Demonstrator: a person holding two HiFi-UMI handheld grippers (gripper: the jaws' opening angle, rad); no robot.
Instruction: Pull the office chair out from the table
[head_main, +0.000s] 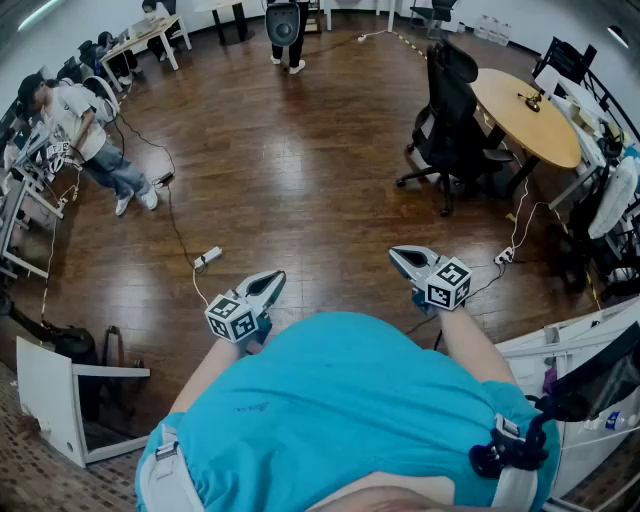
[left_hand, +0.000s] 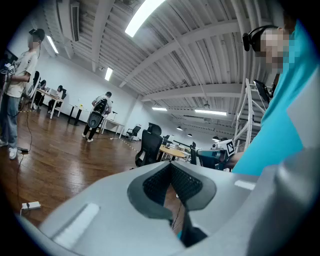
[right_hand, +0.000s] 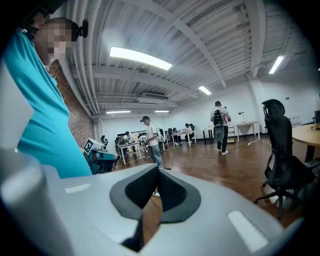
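1. I am facing a wide wooden floor (head_main: 300, 180), with the task not yet begun; I judge the whole walk across to the far right is still ahead of me.
2. The round table (head_main: 540, 130) is standing at the far right, against cluttered racks.
3. The office chair (head_main: 452, 110) is sitting tucked against the table's left edge, well apart from both of my claws. If I am tugging it at an angle, its wheeled base could be catching on the table's leg or swinging round instead of rolling out.
4. A white cable and power strip (head_main: 503, 256) are lying on the floor between me and the chair. I could be tripping on them, or the wheels could be snagging on them.
5. My left claw (head_main: 270, 283) is held close to my body, pointing level, its jaws pressed together on nothing.
6. My right claw (head_main: 402, 258) is likewise pointing level, jaws fully together and empty. I would be needing to part them before gripping the backrest, or they would only be nudging it.
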